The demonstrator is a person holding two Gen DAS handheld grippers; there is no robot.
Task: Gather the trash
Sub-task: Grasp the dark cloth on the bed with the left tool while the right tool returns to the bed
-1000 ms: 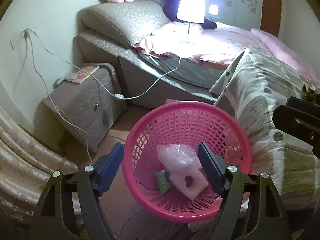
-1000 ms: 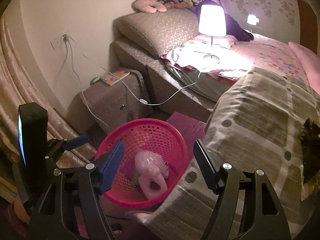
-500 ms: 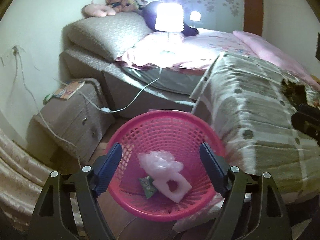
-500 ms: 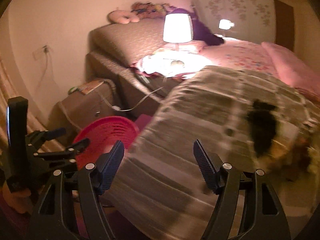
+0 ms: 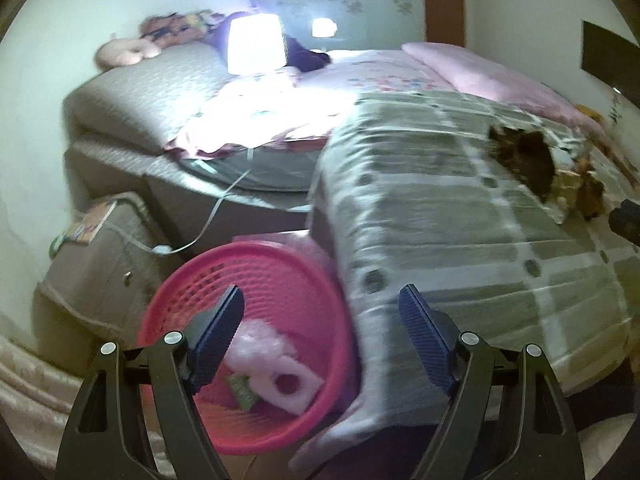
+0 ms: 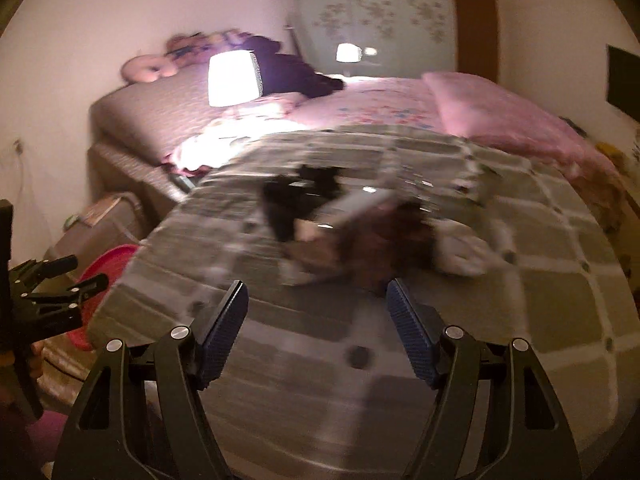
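Note:
A pink mesh basket (image 5: 256, 272) stands on the floor by the bed, holding a white foam piece (image 5: 294, 386), crumpled bubble wrap (image 5: 256, 346) and a green wrapper (image 5: 242, 390). My left gripper (image 5: 320, 296) hangs open and empty above the basket's right rim. A pile of dark and brown wrappers (image 6: 340, 228) lies on the checked grey blanket (image 6: 520, 320), and is also seen in the left wrist view as the wrapper pile (image 5: 528, 160). My right gripper (image 6: 316, 286) is open and empty over the blanket, just short of the pile. This view is blurred.
A lit lamp (image 5: 256, 44) stands on the bed near the grey headboard cushion (image 5: 152, 92). A nightstand (image 5: 100, 248) with a white cable sits left of the basket. A pink quilt (image 6: 500, 112) lies behind the blanket. The basket (image 6: 116, 260) and left gripper (image 6: 52, 292) show at the far left.
Both views swung right. The right gripper left the basket and crossed the blanket to the wrapper pile. The basket slid to the lower left under the left gripper.

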